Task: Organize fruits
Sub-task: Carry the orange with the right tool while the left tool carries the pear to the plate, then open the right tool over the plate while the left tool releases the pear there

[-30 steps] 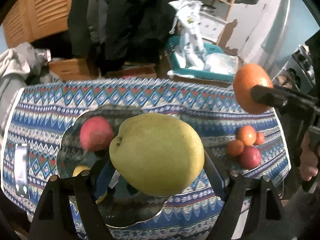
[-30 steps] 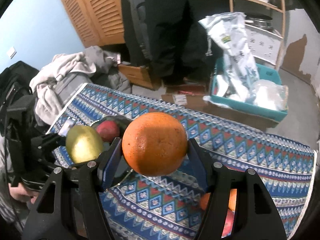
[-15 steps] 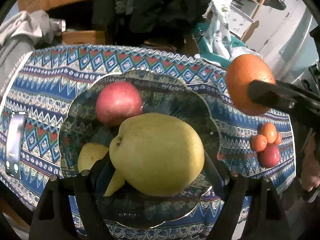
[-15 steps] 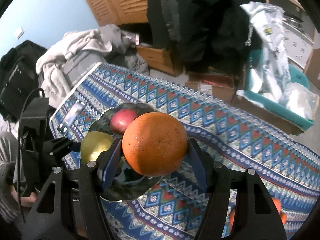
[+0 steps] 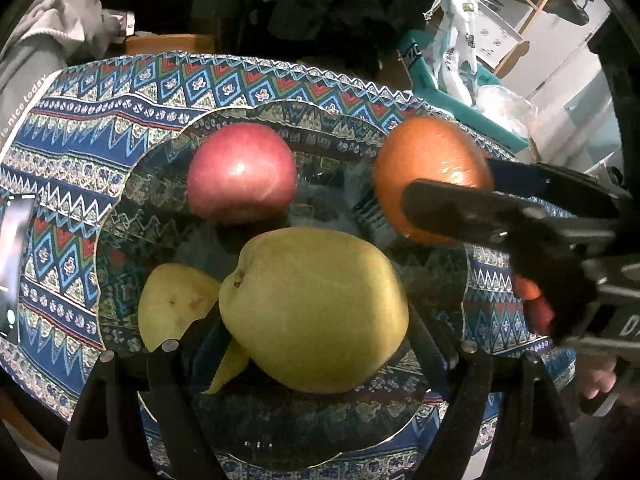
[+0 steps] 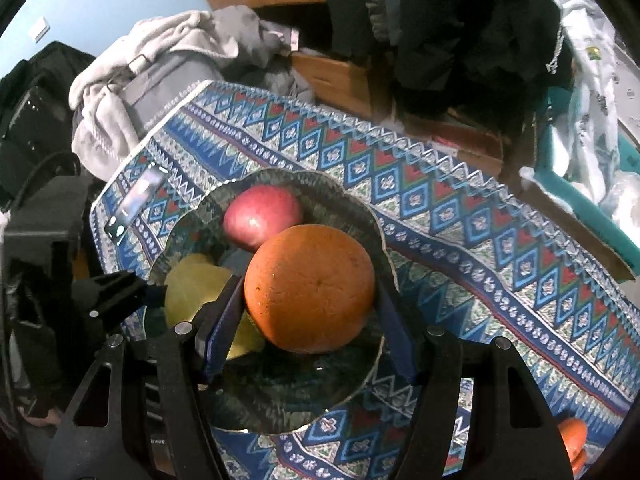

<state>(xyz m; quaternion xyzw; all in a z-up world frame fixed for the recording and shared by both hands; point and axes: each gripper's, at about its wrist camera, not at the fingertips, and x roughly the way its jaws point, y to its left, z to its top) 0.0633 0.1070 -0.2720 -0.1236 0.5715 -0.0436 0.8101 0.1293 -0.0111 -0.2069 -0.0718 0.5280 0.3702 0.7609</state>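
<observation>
My left gripper is shut on a large yellow-green pear, held low over a dark glass plate. On that plate lie a red apple and a second, smaller pear, partly hidden by my fingers. My right gripper is shut on an orange, hovering above the plate's right side. The orange and its black fingers also show at the right of the left wrist view. The apple lies just behind the orange.
A patterned blue cloth covers the table. A phone lies at its left edge. Small orange fruits sit near the right front corner. Clothes and a teal bin stand beyond the table.
Both grippers came down and in toward the plate with their fruit. The orange moved left, from beside the plate to over its right side. The smaller pear came into view.
</observation>
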